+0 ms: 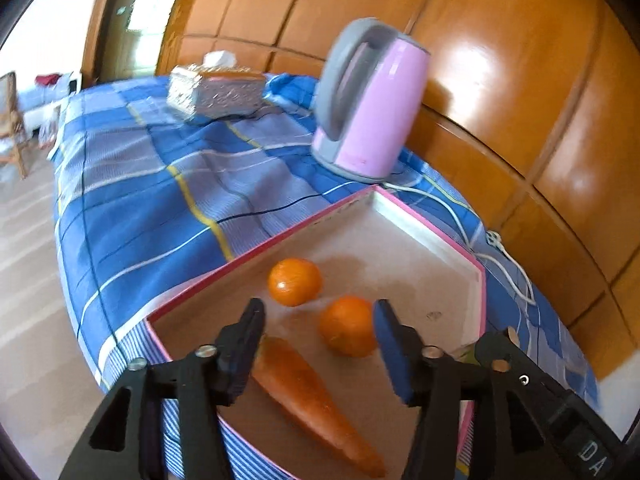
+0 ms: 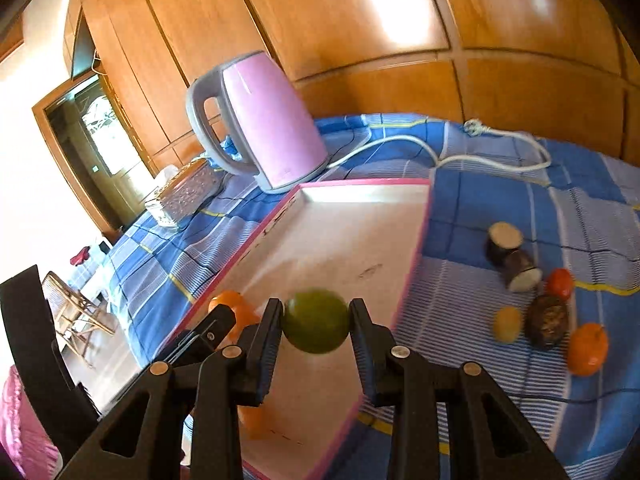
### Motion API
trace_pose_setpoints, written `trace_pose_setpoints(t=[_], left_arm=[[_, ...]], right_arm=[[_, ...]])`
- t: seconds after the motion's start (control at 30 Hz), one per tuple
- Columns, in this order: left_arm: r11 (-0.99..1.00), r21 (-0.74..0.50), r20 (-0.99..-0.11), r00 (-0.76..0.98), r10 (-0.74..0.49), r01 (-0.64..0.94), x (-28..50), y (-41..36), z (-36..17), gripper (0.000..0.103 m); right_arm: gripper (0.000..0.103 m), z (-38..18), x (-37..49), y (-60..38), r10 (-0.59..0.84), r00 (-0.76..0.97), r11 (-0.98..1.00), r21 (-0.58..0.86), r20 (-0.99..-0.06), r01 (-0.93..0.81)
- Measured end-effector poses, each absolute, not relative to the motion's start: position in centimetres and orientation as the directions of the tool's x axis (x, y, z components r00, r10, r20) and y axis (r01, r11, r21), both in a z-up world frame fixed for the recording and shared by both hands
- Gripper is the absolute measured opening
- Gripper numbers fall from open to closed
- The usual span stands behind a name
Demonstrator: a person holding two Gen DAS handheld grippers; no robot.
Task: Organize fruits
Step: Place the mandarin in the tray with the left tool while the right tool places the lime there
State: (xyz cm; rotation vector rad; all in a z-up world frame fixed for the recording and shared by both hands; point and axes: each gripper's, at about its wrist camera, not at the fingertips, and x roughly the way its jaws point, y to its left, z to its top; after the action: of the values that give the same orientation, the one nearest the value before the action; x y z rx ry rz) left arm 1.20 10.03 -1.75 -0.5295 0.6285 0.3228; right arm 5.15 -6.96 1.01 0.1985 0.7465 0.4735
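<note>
A pink-rimmed tray lies on the blue checked cloth. In the left wrist view it holds two oranges and a carrot. My left gripper is open and empty above the tray, over the carrot's thick end. My right gripper is shut on a green round fruit and holds it above the tray. Loose on the cloth to the right are two oranges, a small yellow fruit, a dark round fruit and two dark cut pieces.
A pink electric kettle stands behind the tray, and its white cord trails over the cloth to the right. A silver tissue box sits farther left. Wooden wall panels run behind. The table's edge drops to the floor on the left.
</note>
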Motion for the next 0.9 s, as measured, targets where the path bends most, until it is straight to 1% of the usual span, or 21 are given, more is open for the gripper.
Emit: trace_pose_setpoints(t=[0.07,0.2,0.4,0.7,0.9], left_arm=[[0.812,-0.378,-0.634,0.763,0.122,-0.445,1.2,10.2,-1.9,0.063],[0.825,-0.366,-0.628,0.769,0.123,-0.431,1.2,9.7,-1.7,0.063],[0.872,-0.329,-0.604,0.791,0.1,-0.362,1.2,8.0,-1.2,0.063],[0.949,-0.226,-0.58,0.813,0.051,-0.221,1.3,4.5,-0.6,0.063],[0.979,-0.15,-0.574,0.818,0.024,-0.135,1.2,2.3,-0.6,0.063]], right_arm=[[0.037,0.9,5.2,-6.8,0.484,0.631,0.875,0.346,-0.607,-0.339],[0.037,0.7,5.1,-7.1,0.469,0.632,0.883,0.337,-0.617,-0.325],[0.037,0.6,4.0,-8.9,0.422,0.651,0.907,0.31,-0.632,-0.286],[0.037,0.2,2.1,-12.8,0.293,0.683,0.956,0.213,-0.67,-0.201],[0.037,0.0,1.5,-16.9,0.205,0.703,0.976,0.199,-0.681,-0.092]])
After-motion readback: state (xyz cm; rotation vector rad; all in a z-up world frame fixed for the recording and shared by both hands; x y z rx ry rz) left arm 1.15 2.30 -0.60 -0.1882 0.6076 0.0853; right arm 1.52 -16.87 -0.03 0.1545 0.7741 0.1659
